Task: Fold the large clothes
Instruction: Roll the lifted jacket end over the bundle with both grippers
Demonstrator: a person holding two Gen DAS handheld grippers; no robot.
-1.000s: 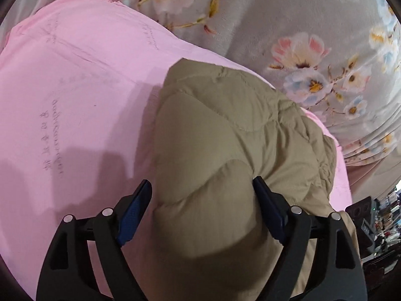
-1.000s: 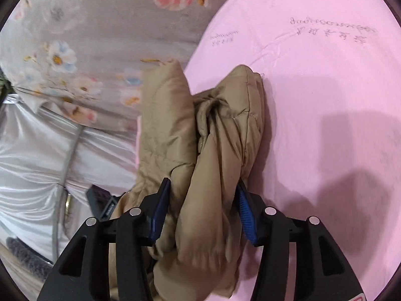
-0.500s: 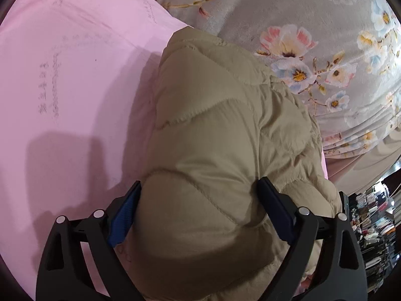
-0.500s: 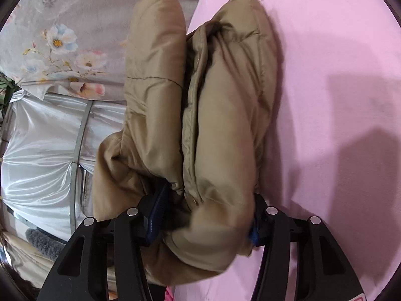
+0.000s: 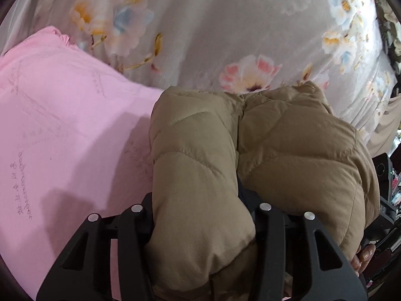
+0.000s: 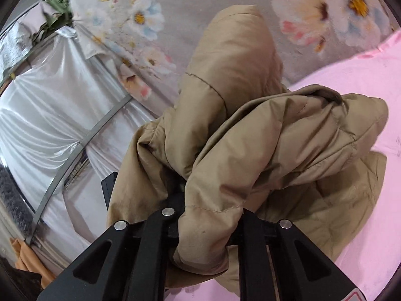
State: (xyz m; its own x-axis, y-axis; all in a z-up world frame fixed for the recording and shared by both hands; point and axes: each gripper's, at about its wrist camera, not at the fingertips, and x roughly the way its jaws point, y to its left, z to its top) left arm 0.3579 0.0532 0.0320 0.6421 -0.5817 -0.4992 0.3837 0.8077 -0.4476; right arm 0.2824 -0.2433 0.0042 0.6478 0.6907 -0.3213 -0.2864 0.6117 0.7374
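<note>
A tan quilted puffer jacket [image 5: 288, 150] lies bunched at the edge of a pink sheet [image 5: 62, 130]. My left gripper [image 5: 198, 200] has a thick padded fold squeezed between its jaws, which are closing; the fabric bulges out in front of them. In the right wrist view the same jacket [image 6: 275, 138] hangs in crumpled folds. My right gripper [image 6: 208, 208] is closing on a narrow bunch of it, and the cloth hides the pads of both grippers.
A grey flowered blanket [image 5: 225, 25] spreads beyond the pink sheet [image 6: 363, 80]. A shiny white satin cover [image 6: 50, 115] falls away on the left of the right wrist view. A person's fingers [image 5: 363, 258] show under the jacket, beside dark clutter [image 5: 386, 175].
Both grippers have narrowed from wide jaws onto folds of the jacket. The jacket has come up off the pink sheet, and both views now take in more of the flowered blanket.
</note>
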